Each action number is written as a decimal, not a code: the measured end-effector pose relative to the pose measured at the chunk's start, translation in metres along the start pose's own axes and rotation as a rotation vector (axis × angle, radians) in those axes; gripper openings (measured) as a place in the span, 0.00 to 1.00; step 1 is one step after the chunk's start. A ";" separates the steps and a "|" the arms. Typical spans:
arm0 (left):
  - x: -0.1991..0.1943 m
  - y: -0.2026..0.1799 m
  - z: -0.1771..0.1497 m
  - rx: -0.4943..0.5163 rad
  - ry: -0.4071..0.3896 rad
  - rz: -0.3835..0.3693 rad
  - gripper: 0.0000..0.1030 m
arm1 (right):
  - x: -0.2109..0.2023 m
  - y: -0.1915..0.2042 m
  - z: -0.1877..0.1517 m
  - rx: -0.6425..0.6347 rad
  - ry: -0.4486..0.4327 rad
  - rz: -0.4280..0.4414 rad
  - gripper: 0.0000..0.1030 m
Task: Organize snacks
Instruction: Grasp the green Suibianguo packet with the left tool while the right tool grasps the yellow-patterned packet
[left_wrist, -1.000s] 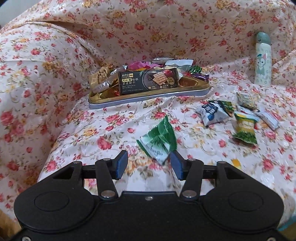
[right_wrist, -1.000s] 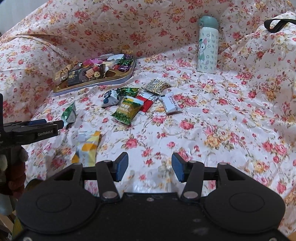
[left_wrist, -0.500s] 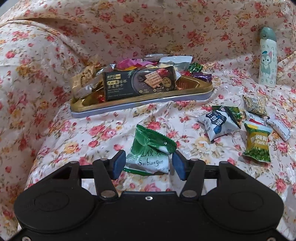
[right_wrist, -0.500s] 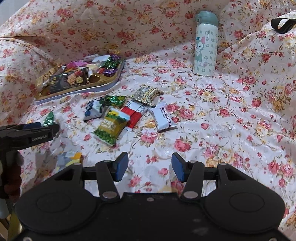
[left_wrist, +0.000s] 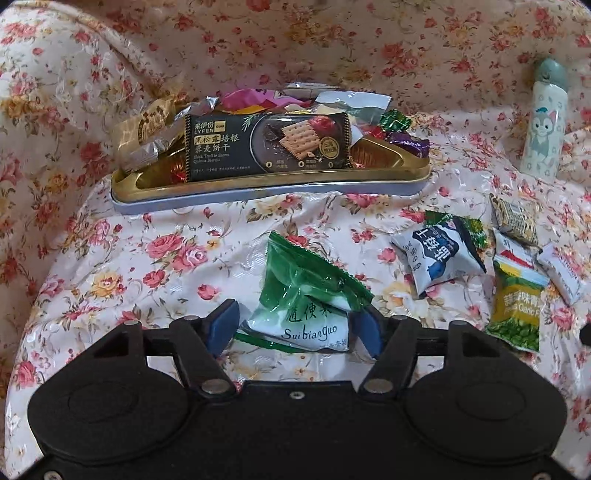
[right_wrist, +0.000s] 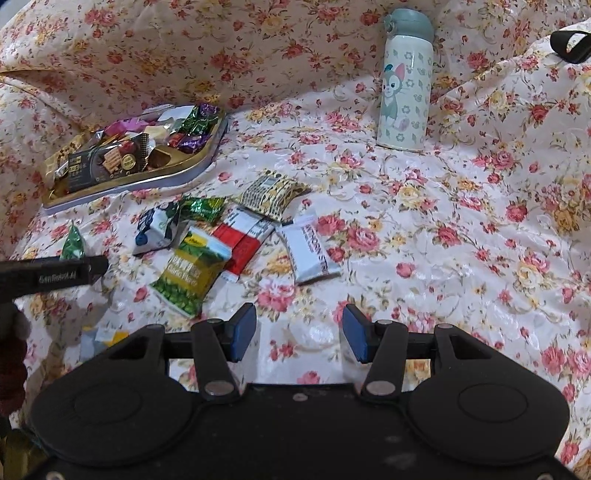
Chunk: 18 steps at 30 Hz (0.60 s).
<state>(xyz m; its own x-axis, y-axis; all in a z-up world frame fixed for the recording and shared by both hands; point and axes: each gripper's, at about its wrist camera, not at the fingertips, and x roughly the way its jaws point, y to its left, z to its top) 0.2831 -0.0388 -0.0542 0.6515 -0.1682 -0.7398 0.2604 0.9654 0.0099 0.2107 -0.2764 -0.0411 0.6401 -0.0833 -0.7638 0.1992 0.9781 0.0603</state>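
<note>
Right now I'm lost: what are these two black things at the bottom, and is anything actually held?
Each is a hand-held gripper a person carries, filmed by its own camera looking along the fingers. The left hand-held gripper has just been opening its jaws around a green-and-white snack packet lying on the flowered cloth; it is not gripped. The right hand-held gripper is open, over bare cloth. More loose snacks lie beside a gold tray already holding several.

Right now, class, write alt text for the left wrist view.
The left gripper, jaws just widened, straddles a green and white Suibianguo snack packet on a floral cloth, pads not pressing it. Behind stands a gold tray piled with snacks, a black biscuit pack in front; more packets lie right.
</note>
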 end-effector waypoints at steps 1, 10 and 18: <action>0.000 0.000 -0.001 0.003 -0.007 0.000 0.66 | 0.002 0.000 0.003 0.000 -0.002 0.000 0.52; -0.002 -0.001 -0.005 0.018 -0.030 -0.003 0.66 | 0.030 0.003 0.045 0.041 -0.041 0.010 0.56; -0.002 -0.001 -0.004 0.019 -0.028 -0.006 0.67 | 0.067 0.014 0.079 0.059 -0.080 -0.020 0.64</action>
<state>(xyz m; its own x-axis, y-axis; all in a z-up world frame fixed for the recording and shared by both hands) 0.2791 -0.0384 -0.0555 0.6695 -0.1799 -0.7207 0.2775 0.9606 0.0180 0.3151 -0.2834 -0.0401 0.6919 -0.1199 -0.7119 0.2548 0.9632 0.0854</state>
